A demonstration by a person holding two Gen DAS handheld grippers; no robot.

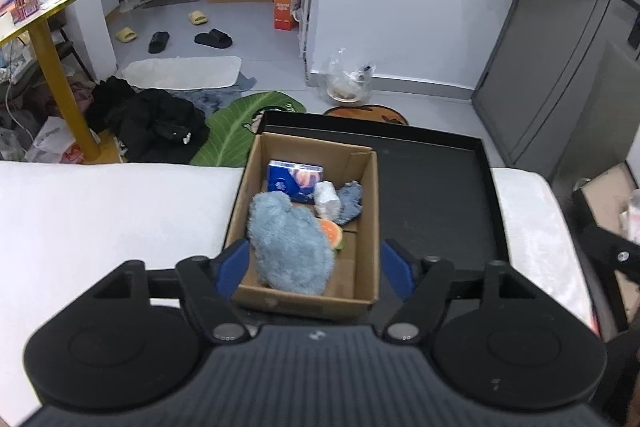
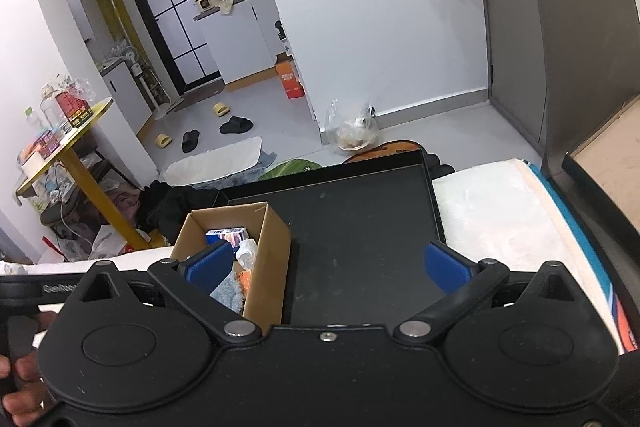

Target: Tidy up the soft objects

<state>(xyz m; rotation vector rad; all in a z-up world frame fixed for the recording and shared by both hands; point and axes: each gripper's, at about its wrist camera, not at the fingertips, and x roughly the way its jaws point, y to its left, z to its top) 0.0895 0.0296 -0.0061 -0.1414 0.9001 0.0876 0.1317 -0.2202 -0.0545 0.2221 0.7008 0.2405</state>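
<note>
Fluffy blue plush (image 1: pixel 290 243) lies in the cardboard box (image 1: pixel 362 211) at the black tray's (image 1: pixel 436 195) left, under the left tool (image 1: pixel 316 267), which like the right tool (image 2: pixel 328 263) gapes empty; best lift both straight clear without snagging the box rim.

One cardboard box (image 1: pixel 308 227) on one black tray (image 1: pixel 432 187), five soft items inside: one fluffy blue cloth (image 1: pixel 288 243), one blue tissue pack (image 1: pixel 294 181), one white wad (image 1: pixel 326 199), one dark blue cloth (image 1: pixel 351 201), one orange piece (image 1: pixel 331 231), far floor, two yellow slippers (image 1: pixel 198 17), two black slippers (image 1: pixel 213 38)
</note>
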